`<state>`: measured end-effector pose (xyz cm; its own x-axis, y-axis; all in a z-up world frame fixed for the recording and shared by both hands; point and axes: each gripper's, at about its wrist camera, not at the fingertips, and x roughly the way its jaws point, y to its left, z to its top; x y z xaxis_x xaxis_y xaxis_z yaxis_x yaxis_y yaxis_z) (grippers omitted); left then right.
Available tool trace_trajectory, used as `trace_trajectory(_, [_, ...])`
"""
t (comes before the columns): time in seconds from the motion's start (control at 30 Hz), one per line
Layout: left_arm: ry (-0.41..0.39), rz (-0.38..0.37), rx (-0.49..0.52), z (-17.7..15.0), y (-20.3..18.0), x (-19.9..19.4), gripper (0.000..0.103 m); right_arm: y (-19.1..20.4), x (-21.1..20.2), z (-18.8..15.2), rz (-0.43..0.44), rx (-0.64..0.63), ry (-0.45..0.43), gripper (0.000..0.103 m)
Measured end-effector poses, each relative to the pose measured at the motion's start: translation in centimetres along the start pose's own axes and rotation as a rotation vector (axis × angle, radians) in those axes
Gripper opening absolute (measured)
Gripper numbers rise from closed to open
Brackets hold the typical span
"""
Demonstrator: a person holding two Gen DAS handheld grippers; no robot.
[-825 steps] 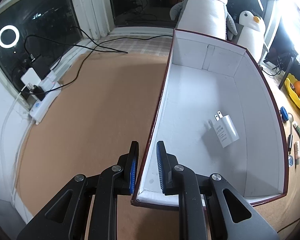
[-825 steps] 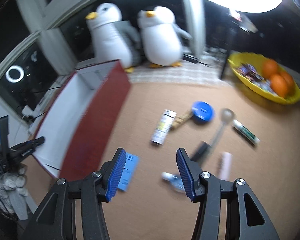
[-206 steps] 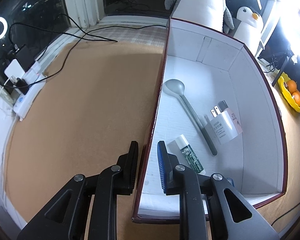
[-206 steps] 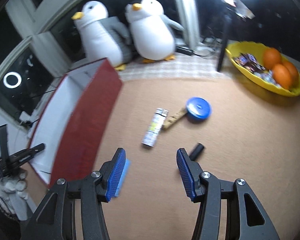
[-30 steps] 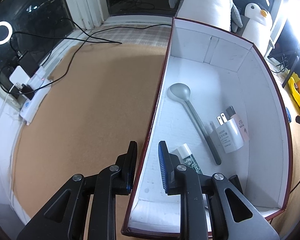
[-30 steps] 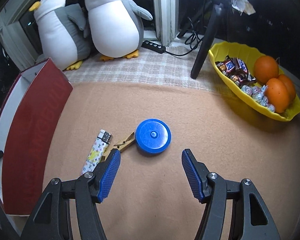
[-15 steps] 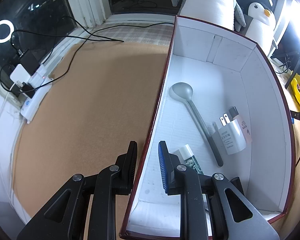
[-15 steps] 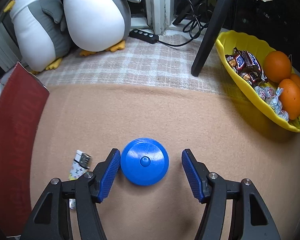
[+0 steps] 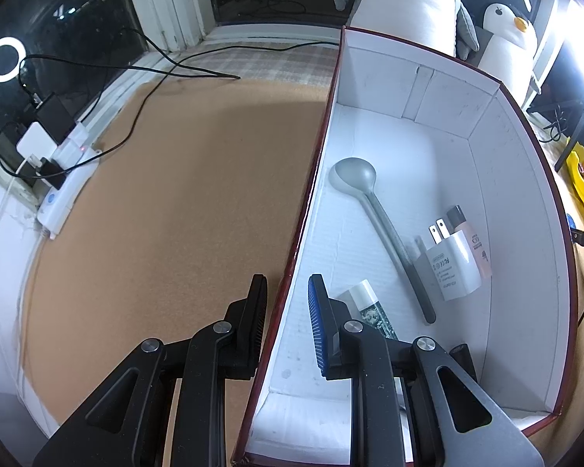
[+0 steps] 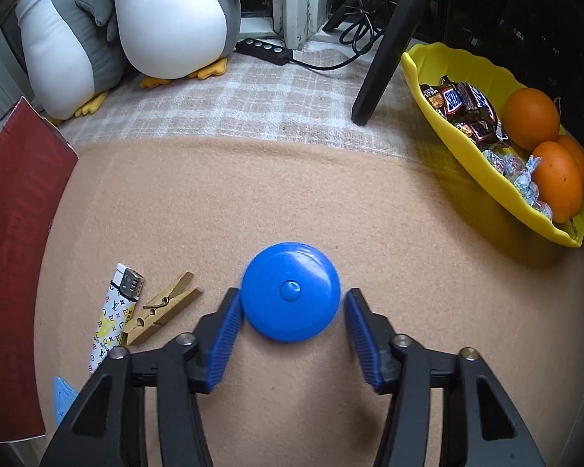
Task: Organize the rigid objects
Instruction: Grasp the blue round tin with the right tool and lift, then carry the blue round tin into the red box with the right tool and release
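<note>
The right tongs (image 10: pixel 290 313) straddle a blue round disc (image 10: pixel 291 297) lying flat on the tan felt surface (image 10: pixel 331 202), their jaws closing around it. The left blue pad sits against or just beside the disc's rim, while a small gap separates the right pad from it, so the disc is between the jaws but not gripped.

Taking the blue disc as the landmark: a wooden clothespin (image 10: pixel 164 307) lies near it to the left, and a patterned lighter (image 10: pixel 115 313) lies just beyond the clothespin, touching or nearly touching it. Farther left stands the red outer wall of the open box (image 10: pixel 15 241). A pale blue item (image 10: pixel 63 396) shows partly at the lower left, too hidden to identify. Far to the right of the disc, a yellow bowl (image 10: pixel 467 148) holds oranges (image 10: pixel 530 118) and wrapped sweets. Beyond the disc, two plush penguins (image 10: pixel 167 11) sit on a checked cloth (image 10: pixel 253 109).

The left tongs (image 9: pixel 284 303) are clenched on the box's left wall (image 9: pixel 307 210), one finger outside and the blue-padded one inside. On the box's white floor lie a grey spoon (image 9: pixel 373 218), a white plug adapter (image 9: pixel 453 268) beside its handle, a pink tube (image 9: pixel 473 239) touching the adapter's far side, a white-capped tube (image 9: pixel 370 307) partly behind the tongs, and a dark cylinder (image 9: pixel 461 356) near the front corner.
</note>
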<state>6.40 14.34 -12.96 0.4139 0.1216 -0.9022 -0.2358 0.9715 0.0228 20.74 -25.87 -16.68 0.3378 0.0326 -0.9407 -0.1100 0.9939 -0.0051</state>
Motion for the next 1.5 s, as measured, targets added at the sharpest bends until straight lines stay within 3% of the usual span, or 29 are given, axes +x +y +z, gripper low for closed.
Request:
trace_trajectory(0.23, [-0.002,-0.015,-0.008,-0.4,0.4,0.0,0.02,0.5,-1.0,-0.6,-0.011,-0.019,-0.017,0.046])
trace_trajectory(0.5, [-0.028,-0.032,-0.011,-0.7,0.8,-0.7,0.02,3.1,-5.8,-1.2,0.022,-0.047,-0.098,0.046])
trace_trajectory(1.0, [-0.076,-0.058,-0.008,-1.4,1.6,-1.8,0.007,13.3,-13.6,-4.6,0.176,-0.219,-0.217,0.046])
trace_trajectory(1.5, [-0.104,-0.087,-0.003,-1.7,2.1,-2.3,0.007,23.3,-15.3,-7.7,0.275,-0.389,-0.198,0.046])
